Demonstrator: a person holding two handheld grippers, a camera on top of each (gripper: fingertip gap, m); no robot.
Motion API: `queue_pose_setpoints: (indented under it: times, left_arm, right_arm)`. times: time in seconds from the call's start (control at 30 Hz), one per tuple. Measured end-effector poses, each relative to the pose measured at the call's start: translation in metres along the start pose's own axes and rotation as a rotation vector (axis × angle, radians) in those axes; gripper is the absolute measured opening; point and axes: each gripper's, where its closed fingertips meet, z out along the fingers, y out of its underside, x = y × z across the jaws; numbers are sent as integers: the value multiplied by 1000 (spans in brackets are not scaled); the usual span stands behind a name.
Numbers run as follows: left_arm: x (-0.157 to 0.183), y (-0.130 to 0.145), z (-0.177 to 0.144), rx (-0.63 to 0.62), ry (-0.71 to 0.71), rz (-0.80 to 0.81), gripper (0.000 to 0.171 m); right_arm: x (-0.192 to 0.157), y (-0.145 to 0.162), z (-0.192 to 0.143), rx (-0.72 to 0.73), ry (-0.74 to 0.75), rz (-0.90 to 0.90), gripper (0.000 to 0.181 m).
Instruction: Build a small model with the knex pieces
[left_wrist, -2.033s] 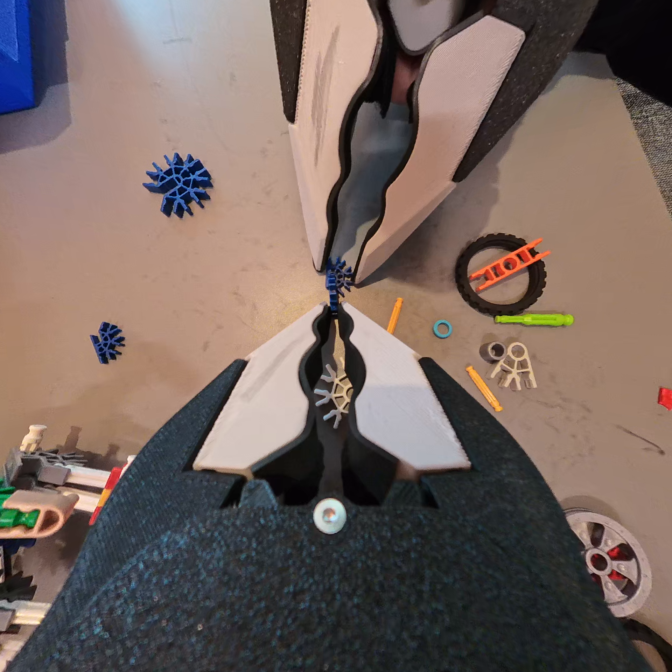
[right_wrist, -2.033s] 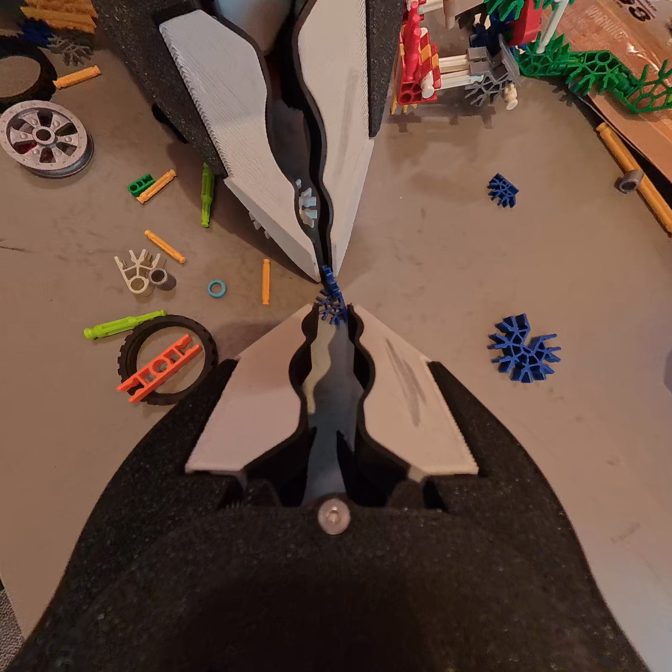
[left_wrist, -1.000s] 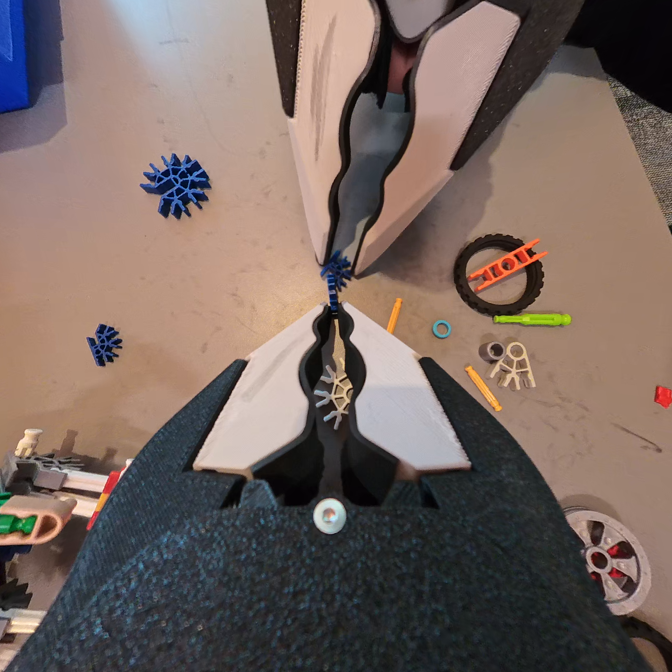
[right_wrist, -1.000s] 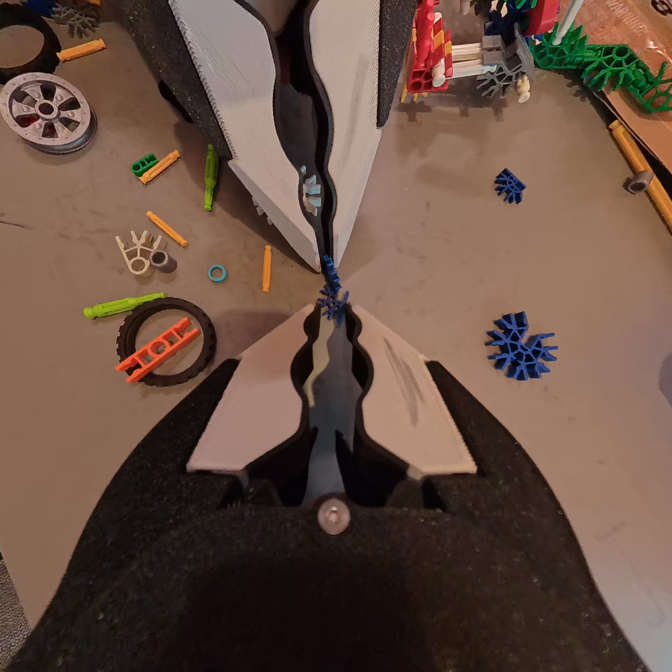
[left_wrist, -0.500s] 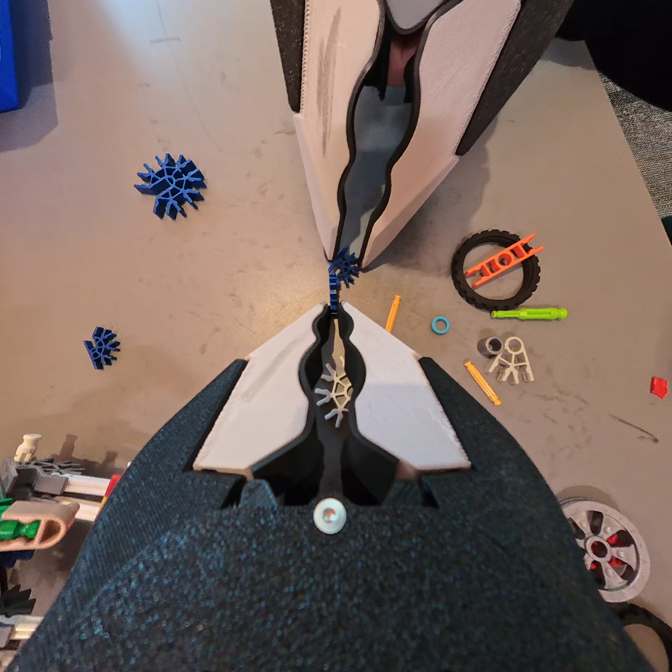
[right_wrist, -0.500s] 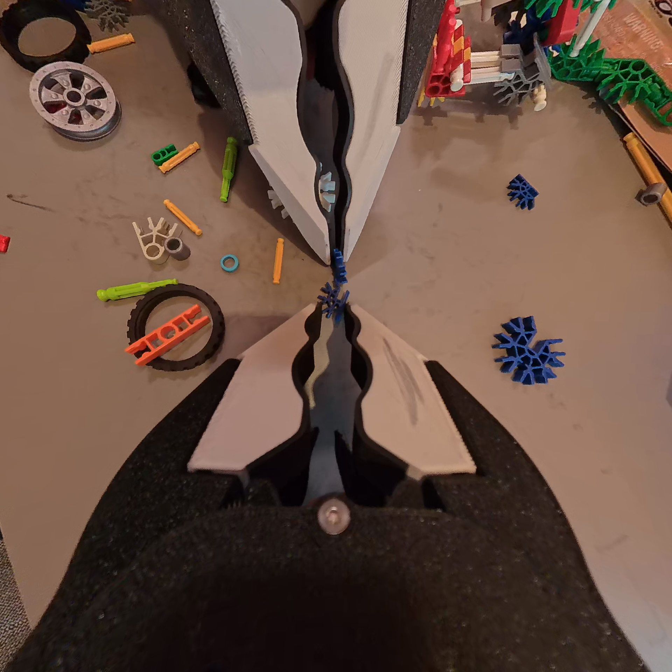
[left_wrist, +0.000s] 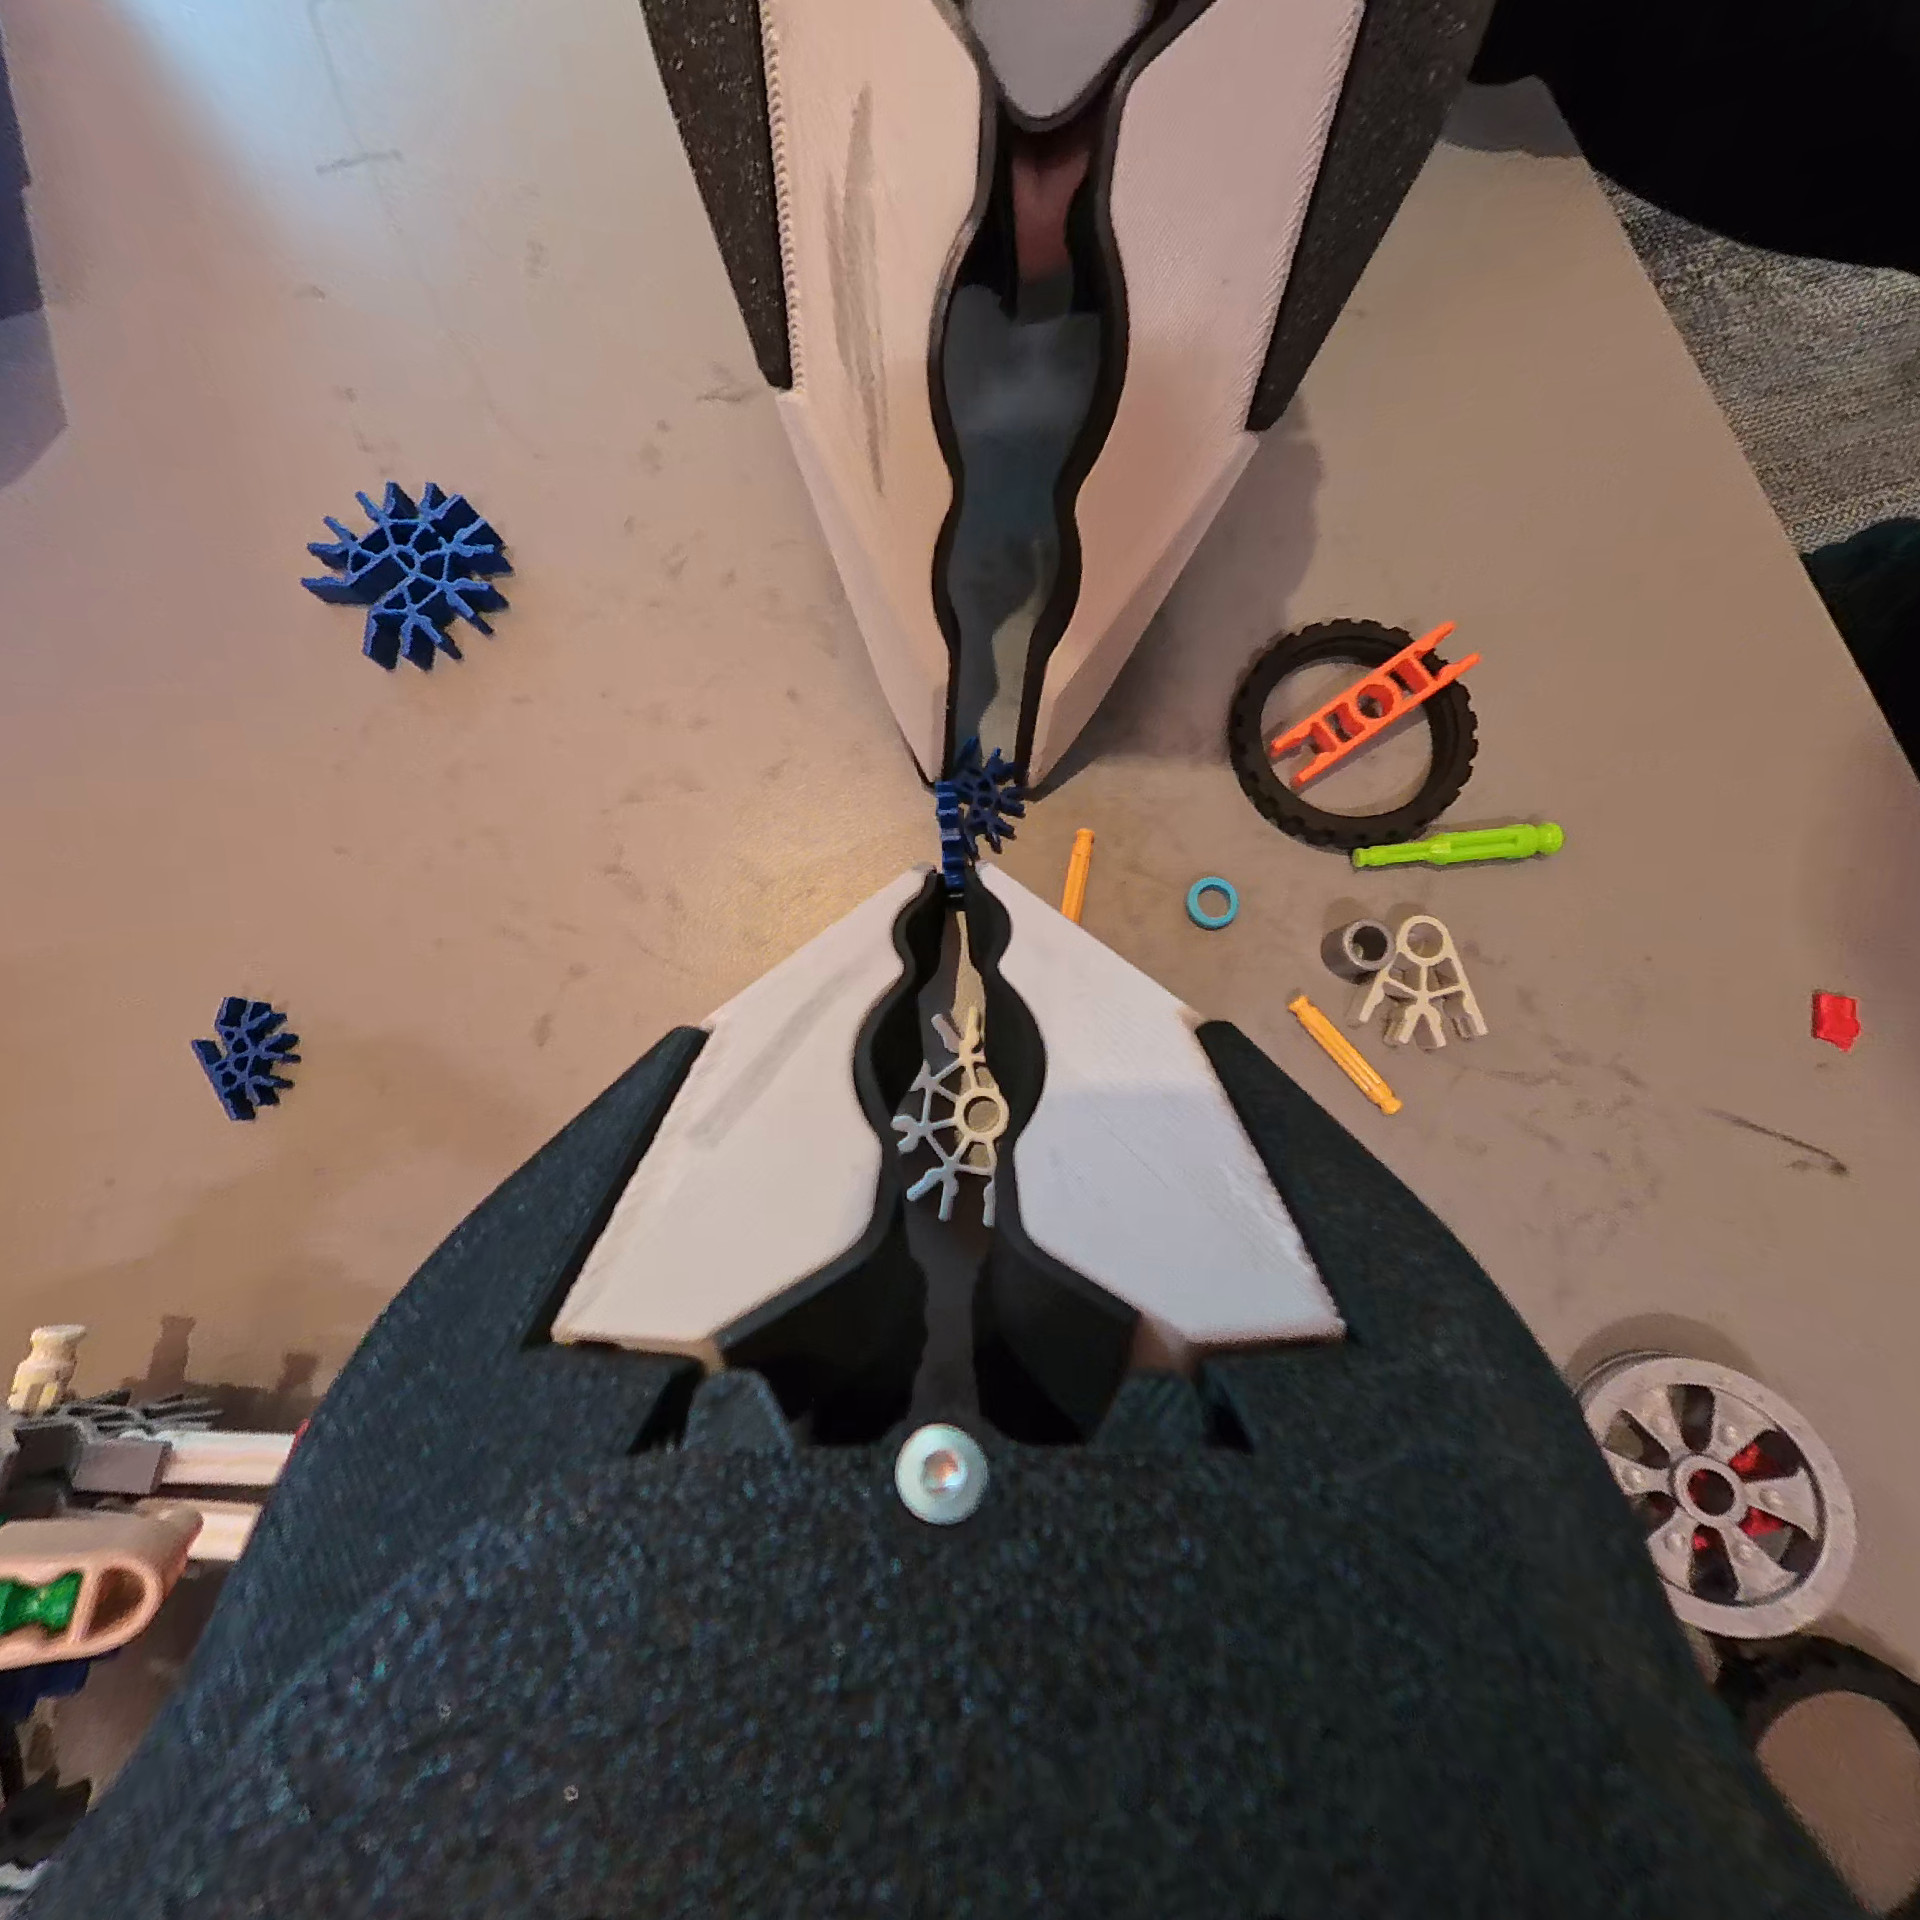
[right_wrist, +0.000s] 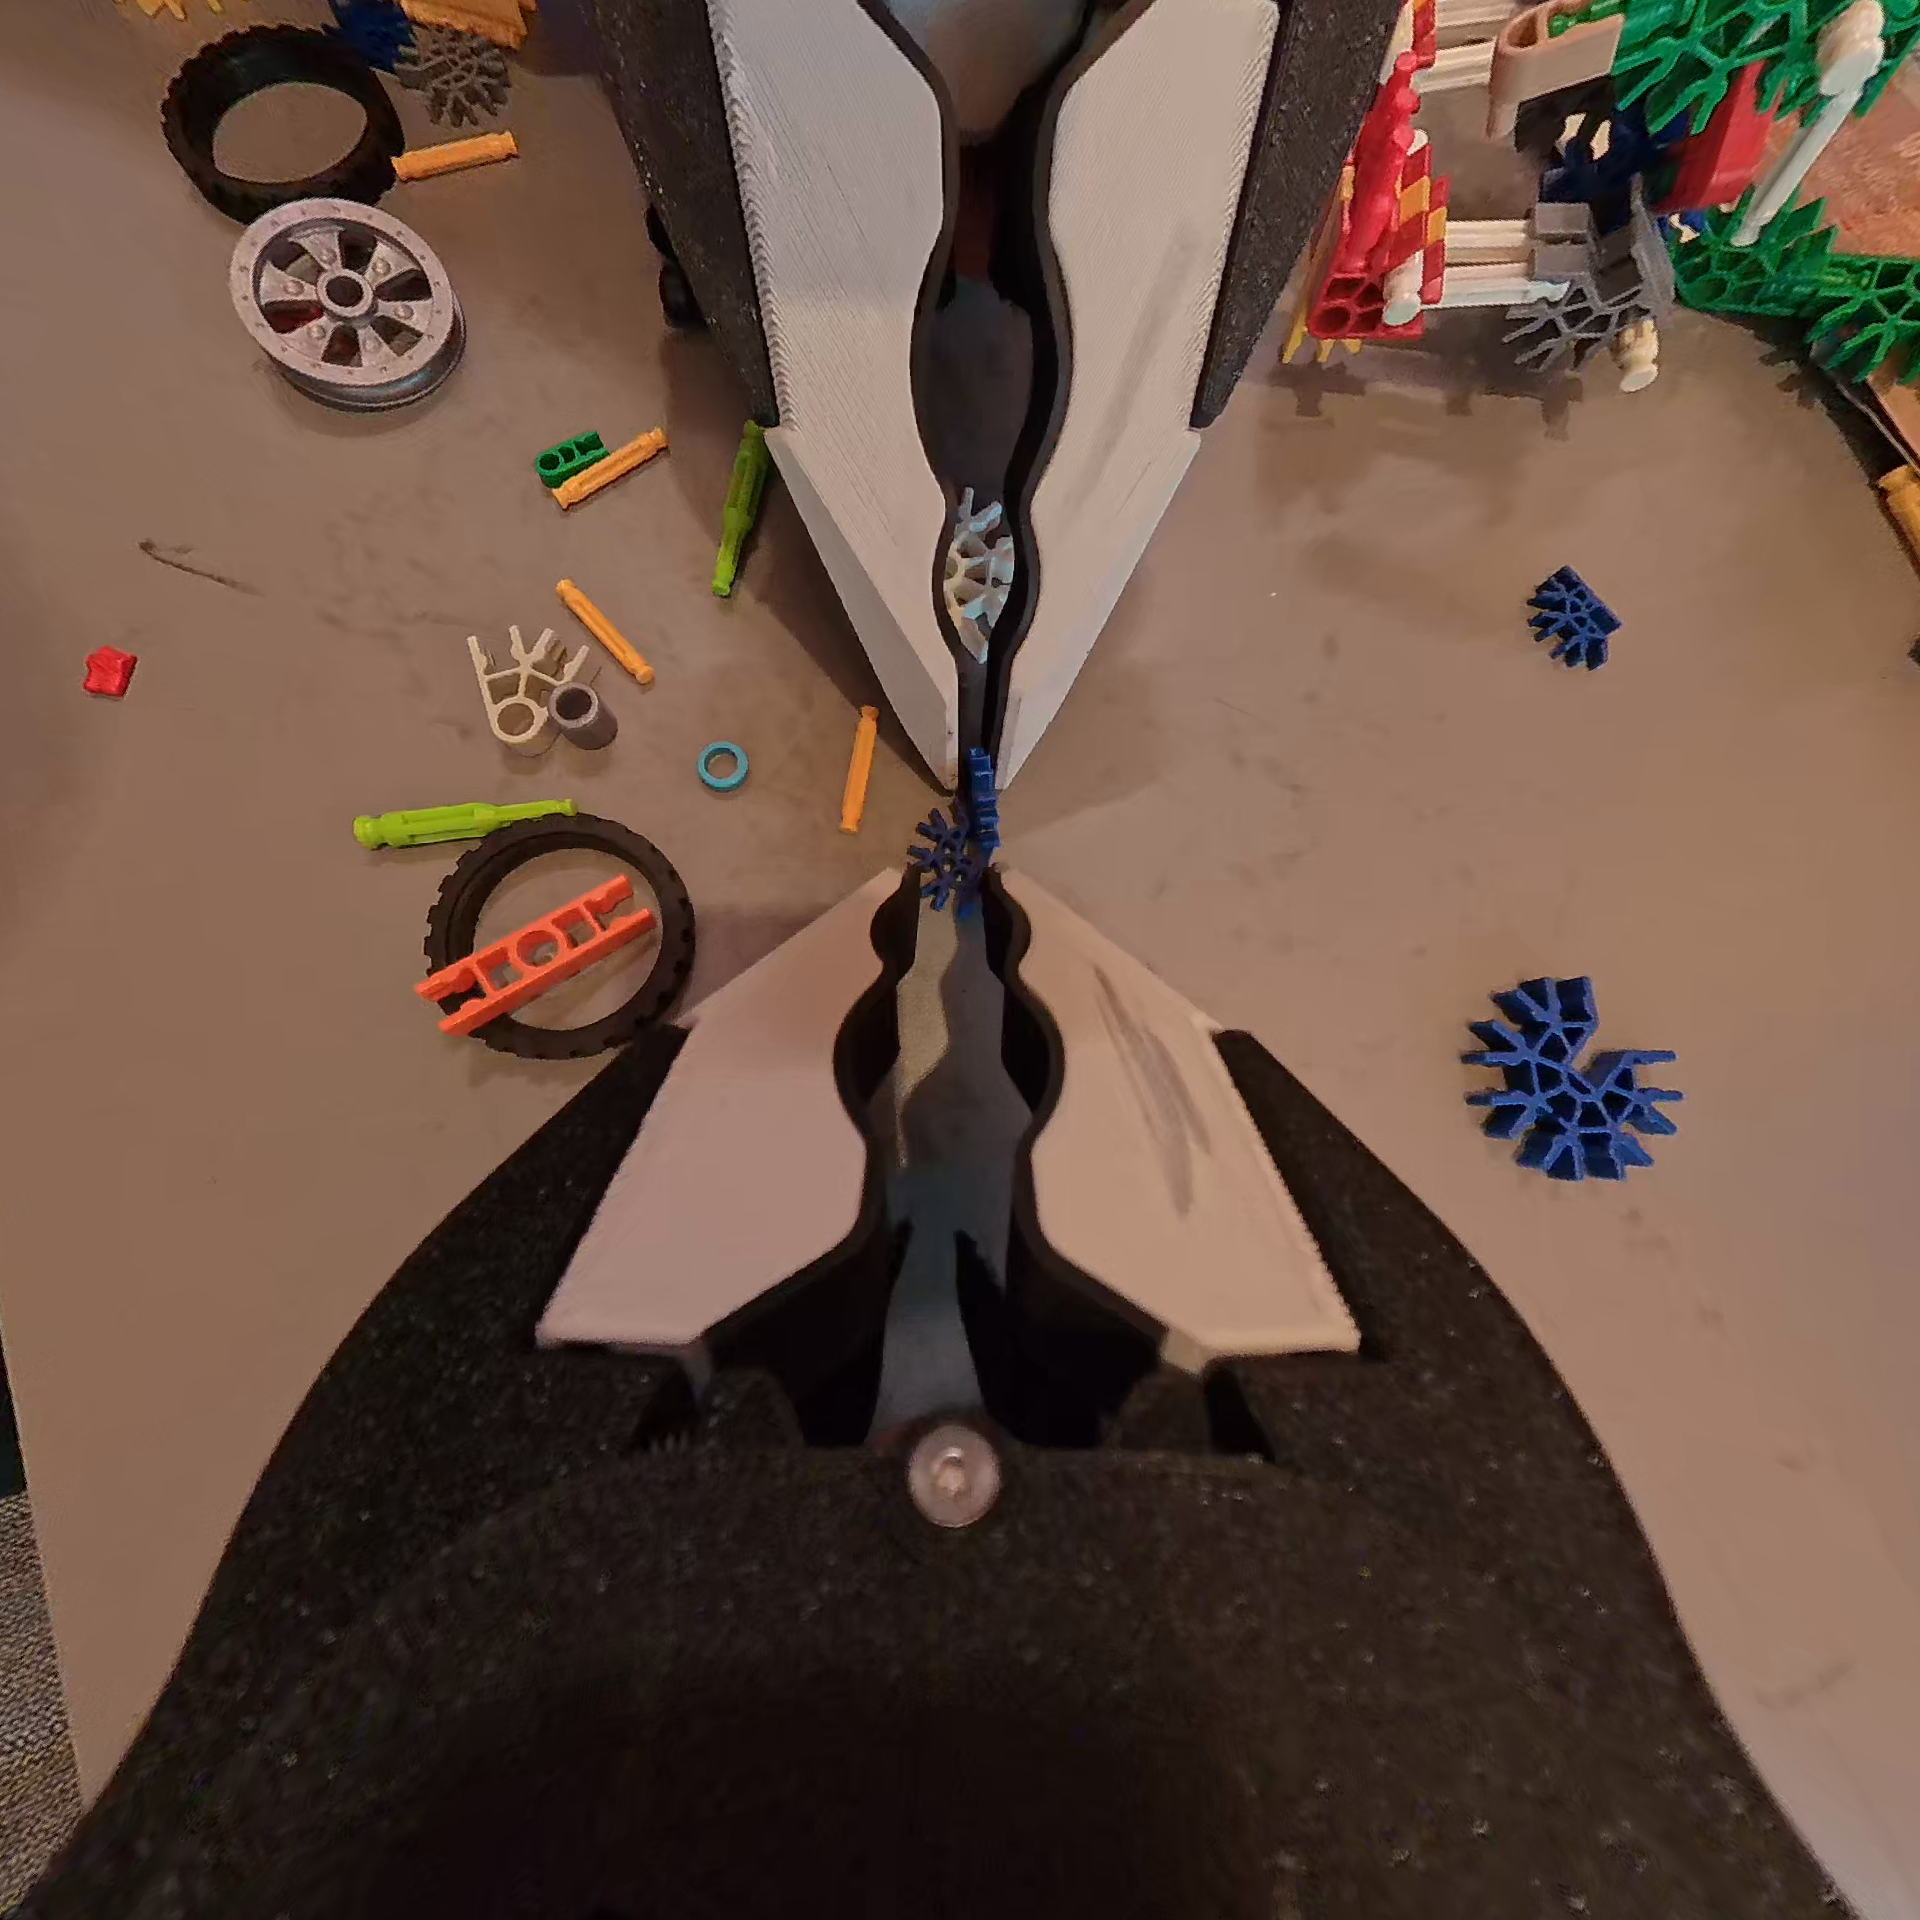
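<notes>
My left gripper (left_wrist: 951, 883) is shut on a small blue connector (left_wrist: 948, 836) that it holds edge-on above the grey table (left_wrist: 623, 935). My right gripper (right_wrist: 956, 883) is shut on a small blue snowflake connector (right_wrist: 943, 857). The grippers face each other tip to tip, and the two blue pieces touch and seem meshed at right angles. The right gripper (left_wrist: 982, 774) comes in from the top of the left wrist view. The left gripper (right_wrist: 971, 767) comes in from the top of the right wrist view. A pale grey snowflake connector (left_wrist: 961, 1117) shows in the gap between the left fingers.
Loose on the table: a large blue connector (left_wrist: 410, 571), a small blue one (left_wrist: 247, 1055), a black tyre (left_wrist: 1262, 769) with an orange piece (left_wrist: 1361, 712), a green rod (left_wrist: 1455, 844), yellow rods, a teal ring (left_wrist: 1211, 902) and a grey wheel hub (left_wrist: 1714, 1501). A colourful built structure (right_wrist: 1558, 208) stands beyond. My two grippers' fingertips are within a few centimetres of each other. My right gripper's tips are some 8 cm from the green rod (left_wrist: 1455, 844). It turns up in the right wrist view (right_wrist: 467, 814) as well.
Both grippers stayed shut on their blue pieces, which stay together. The right gripper swung from a slant to nearly in line with the left one, and both shifted slightly over the table.
</notes>
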Motion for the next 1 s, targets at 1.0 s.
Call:
queue_pose_setpoints:
  times: [1.0]
  left_arm:
    - [9, -1, 1, 11, 94, 86, 0]
  right_arm:
    - [-6, -4, 2, 5, -184, 5, 6]
